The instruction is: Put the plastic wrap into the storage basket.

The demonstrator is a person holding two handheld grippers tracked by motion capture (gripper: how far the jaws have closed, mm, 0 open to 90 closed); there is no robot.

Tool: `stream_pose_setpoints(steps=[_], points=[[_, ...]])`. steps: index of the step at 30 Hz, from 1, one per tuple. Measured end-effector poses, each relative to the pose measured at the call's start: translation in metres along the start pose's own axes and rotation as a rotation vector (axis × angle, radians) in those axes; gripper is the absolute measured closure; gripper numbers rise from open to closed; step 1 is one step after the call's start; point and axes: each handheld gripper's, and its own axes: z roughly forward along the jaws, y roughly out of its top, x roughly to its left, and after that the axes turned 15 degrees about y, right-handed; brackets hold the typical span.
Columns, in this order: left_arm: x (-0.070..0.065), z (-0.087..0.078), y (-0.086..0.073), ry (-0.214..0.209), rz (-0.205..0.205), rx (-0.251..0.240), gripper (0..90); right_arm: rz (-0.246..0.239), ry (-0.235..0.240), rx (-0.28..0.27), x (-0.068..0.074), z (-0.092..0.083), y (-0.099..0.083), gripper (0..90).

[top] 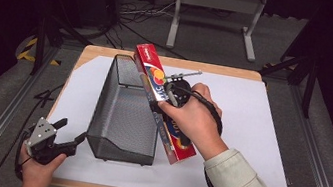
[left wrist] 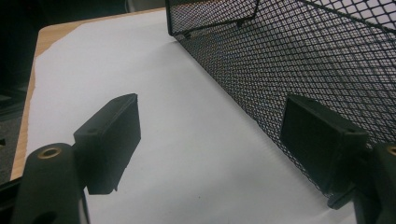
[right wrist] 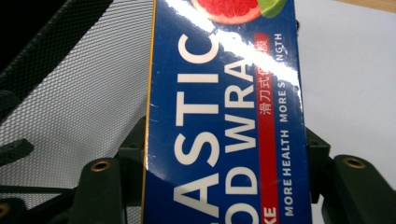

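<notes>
- Nearest me in the high view, my left gripper (top: 69, 134) sits at the table's near left corner, held in the person's left hand (top: 39, 167). Its jaws are released and hold nothing.
- From the left gripper view I see white paper (left wrist: 187, 140) between those two black jaws, and the mesh wall of the wire basket (left wrist: 303, 60) just beside one of them; I cannot tell whether that jaw touches the mesh.
- A little farther in, the black wire basket (top: 123, 117) stands upright on the white paper sheet (top: 258, 138) that covers the wooden table (top: 169, 62), its long side running away from me.
- Just beside the basket, my right gripper (top: 162, 104) has its jaws clamped on the plastic wrap box (top: 163, 100), gripping it across its narrow width about midway along.
- The right gripper view confirms it: the blue face of the box (right wrist: 224, 116) with white lettering sits between the two jaws, the mesh basket (right wrist: 84, 93) close alongside.
- The box is long, red and blue, tilted, with its far end above the basket's rim at the far end and its near end low beside the basket's near corner.
- Beyond the table, a grey metal stand (top: 215, 15) rests on the floor.
</notes>
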Motion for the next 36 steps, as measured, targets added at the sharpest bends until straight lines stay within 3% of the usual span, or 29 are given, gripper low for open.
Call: stream_pose_setpoints(steps=[4,10,20,26,36], points=[[0.001,-0.001,-0.001,0.003,-0.004,-0.003,21.2,-0.001,0.017,-0.003,0.007,0.006,0.004,39.4],[0.001,-0.001,-0.001,0.001,-0.003,-0.002,21.2,0.036,0.05,0.021,0.012,0.017,0.005,39.4],[0.0,0.001,0.0,-0.006,0.001,-0.005,21.2,0.16,0.093,0.024,0.012,0.04,0.003,39.3],[-0.001,0.002,0.001,-0.01,-0.002,-0.006,21.2,0.2,0.082,0.04,0.012,0.052,0.001,39.2],[0.0,0.001,0.0,-0.007,0.002,-0.004,21.2,0.186,0.056,0.097,0.017,0.072,-0.001,39.0]])
